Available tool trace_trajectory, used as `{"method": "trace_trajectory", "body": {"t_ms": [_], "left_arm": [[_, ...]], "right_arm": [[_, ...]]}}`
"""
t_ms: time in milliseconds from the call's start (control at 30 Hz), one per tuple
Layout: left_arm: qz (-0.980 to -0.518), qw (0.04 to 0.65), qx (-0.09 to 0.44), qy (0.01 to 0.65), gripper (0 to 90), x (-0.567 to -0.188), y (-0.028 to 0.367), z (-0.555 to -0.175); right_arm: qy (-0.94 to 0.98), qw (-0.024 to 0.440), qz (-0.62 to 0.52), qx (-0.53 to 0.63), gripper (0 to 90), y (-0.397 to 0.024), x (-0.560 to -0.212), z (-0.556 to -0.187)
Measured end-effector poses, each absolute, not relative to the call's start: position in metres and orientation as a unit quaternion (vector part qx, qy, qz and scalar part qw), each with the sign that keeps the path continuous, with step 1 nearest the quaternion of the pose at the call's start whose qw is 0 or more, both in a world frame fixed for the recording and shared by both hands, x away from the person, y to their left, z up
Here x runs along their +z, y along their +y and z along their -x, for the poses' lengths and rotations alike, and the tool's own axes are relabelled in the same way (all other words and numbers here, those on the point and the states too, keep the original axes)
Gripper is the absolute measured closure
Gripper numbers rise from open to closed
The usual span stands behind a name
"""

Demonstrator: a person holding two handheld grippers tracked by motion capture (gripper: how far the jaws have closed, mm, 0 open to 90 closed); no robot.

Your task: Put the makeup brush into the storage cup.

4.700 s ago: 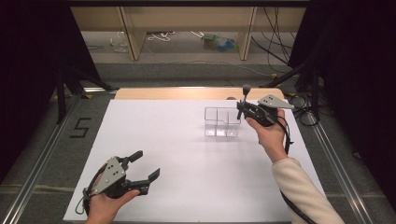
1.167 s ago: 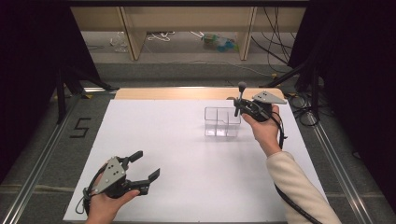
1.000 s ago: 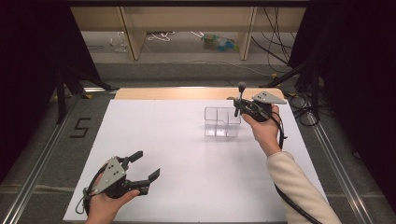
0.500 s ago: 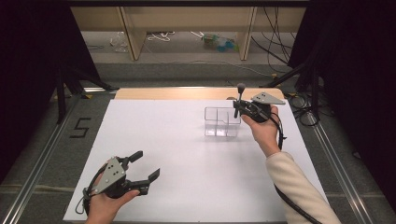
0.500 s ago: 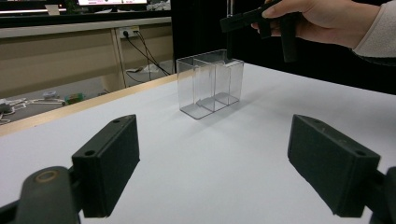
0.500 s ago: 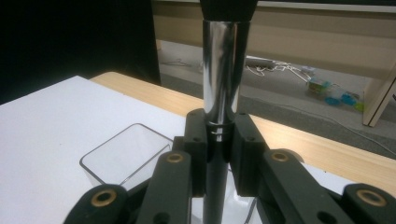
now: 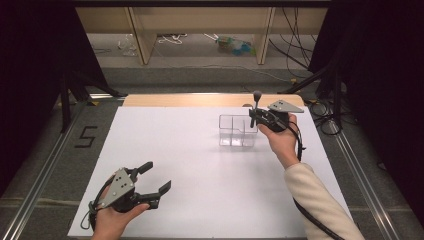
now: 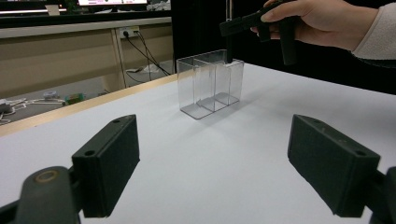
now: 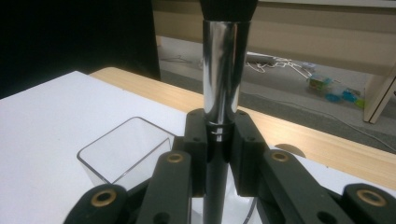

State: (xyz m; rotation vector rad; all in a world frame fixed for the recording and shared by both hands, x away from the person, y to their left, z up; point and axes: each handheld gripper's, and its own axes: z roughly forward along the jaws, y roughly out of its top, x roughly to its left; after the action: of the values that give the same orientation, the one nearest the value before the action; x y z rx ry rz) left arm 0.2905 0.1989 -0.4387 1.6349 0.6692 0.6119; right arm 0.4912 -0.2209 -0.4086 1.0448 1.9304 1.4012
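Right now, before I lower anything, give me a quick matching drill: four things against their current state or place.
Things:
1. left tongs
2. right tongs
3. clear organizer
4. brush

States:
A. upright, clamped, handle tip over a compartment
B. open, nothing between them, near table edge
C. standing on the white tabletop, compartments bare
D. shut on a slim handle

Pairs: 1-B, 2-D, 3-C, 4-A

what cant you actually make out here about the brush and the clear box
- Brush head: cut off by the top edge in the right gripper view; too small in the high view.
- Brush's lower end: hidden behind the right gripper in its own view, so whether it touches the clear organizer is unclear.
- Organizer's contents: too small in the high view.
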Motion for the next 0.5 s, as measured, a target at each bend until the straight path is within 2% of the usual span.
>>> {"method": "trace_trajectory", "body": {"t_ms": [433, 500], "left_arm": [[-0.701, 0.596, 0.260, 0.293, 16.8, -0.4389, 0.1985, -0.2901], [-0.701, 0.596, 0.260, 0.292, 16.8, -0.4390, 0.1985, -0.2902]], "right_arm": [[0.716, 0.257, -0.391, 0.518, 79.4, -0.2197, -0.4119, -0.4915], [0.717, 0.267, -0.383, 0.517, 79.4, -0.2207, -0.4126, -0.4930]]}}
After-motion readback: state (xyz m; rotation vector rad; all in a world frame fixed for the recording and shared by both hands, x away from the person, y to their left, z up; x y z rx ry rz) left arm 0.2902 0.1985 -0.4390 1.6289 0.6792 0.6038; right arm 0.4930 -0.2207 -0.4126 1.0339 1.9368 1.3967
